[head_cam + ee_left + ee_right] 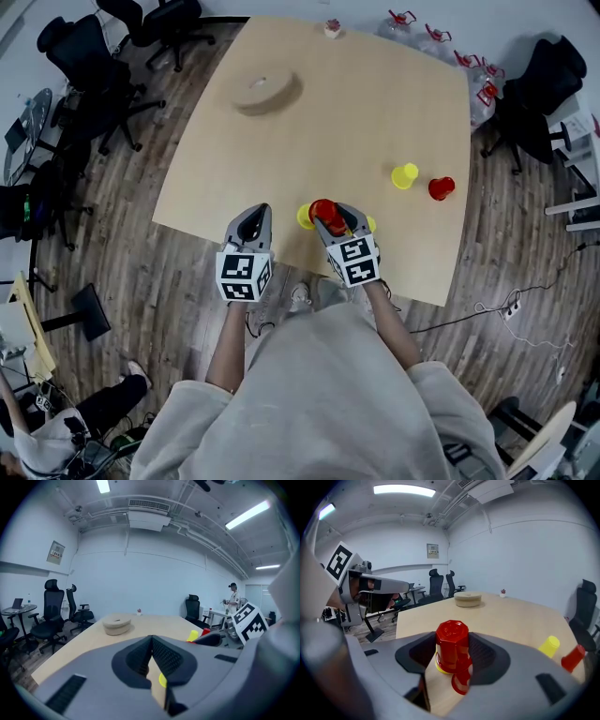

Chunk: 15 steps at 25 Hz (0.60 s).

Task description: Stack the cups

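My right gripper (pixel 330 217) is shut on an upside-down red cup (pixel 452 645) near the table's front edge. A yellow cup (pixel 439 667) shows just under it, with a second red rim (pixel 461 682) lower between the jaws. In the head view a yellow cup (pixel 304 217) sits beside the held red cup (pixel 324 212). My left gripper (pixel 253 223) hovers to the left, jaws together and empty. Farther right a yellow cup (pixel 404 175) and a red cup (pixel 441 187) stand apart on the table (pixel 375 103).
A round beige disc (pixel 263 91) lies at the table's far left, and a small pot (pixel 331 28) at the far edge. Office chairs (pixel 84 56) stand left of the table, water bottles (pixel 469 66) and another chair (pixel 539 94) at the right.
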Each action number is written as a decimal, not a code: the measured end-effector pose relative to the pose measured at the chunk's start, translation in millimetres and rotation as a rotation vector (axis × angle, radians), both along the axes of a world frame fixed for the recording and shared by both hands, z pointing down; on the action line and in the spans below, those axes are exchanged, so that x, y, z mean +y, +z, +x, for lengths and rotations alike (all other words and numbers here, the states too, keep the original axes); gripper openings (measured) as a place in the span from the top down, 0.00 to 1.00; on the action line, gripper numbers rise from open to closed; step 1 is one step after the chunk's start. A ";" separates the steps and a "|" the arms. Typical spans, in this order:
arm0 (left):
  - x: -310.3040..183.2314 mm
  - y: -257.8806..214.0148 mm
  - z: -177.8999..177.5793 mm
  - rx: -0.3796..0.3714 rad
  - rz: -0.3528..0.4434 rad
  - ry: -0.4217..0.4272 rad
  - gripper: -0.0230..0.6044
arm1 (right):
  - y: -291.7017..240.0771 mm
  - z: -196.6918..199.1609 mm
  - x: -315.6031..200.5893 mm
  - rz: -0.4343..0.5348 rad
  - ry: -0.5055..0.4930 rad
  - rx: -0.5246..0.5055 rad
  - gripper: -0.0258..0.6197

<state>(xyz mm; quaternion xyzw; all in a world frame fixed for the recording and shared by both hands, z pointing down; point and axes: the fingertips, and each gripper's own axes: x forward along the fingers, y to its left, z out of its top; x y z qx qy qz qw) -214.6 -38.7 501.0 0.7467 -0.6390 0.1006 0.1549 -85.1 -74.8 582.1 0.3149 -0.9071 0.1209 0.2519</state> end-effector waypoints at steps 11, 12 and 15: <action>-3.4 -3.5 0.4 0.000 0.006 0.016 0.94 | -9.4 -5.7 5.1 0.004 -0.006 -0.067 0.54; -4.3 -4.1 1.7 0.001 0.007 0.023 0.94 | -10.6 -4.8 5.6 0.007 -0.002 -0.073 0.54; -7.9 -6.5 9.4 0.009 0.012 0.050 0.94 | -15.8 1.7 6.3 0.019 0.016 -0.091 0.53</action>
